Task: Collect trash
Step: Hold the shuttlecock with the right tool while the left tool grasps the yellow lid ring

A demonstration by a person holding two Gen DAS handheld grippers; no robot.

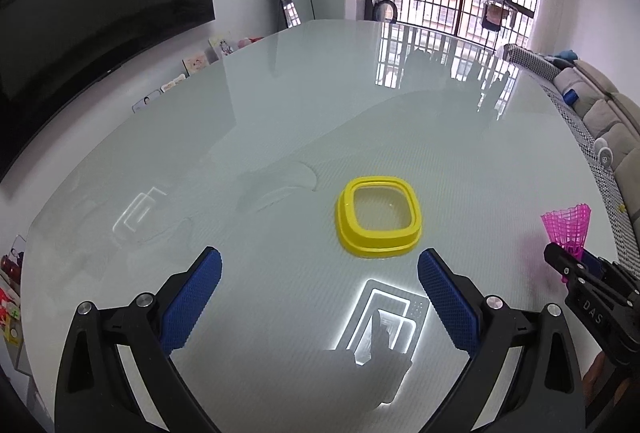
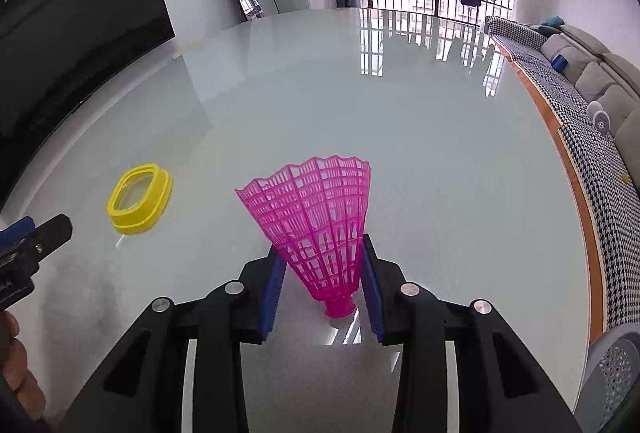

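Wide glossy table (image 2: pixel 400 121), nearly bare and slippery. At left, yellow square ring (image 2: pixel 139 198) lying flat, just beyond left gripper (image 1: pixel 320 281), spread wide, grasping nothing. At right, pink shuttlecock (image 2: pixel 320 225) pinched low on its mesh skirt by right gripper (image 2: pixel 323 273), cork end toward the camera. Risks: soft mesh buckling and slipping out; ring sliding away under a one-sided push.
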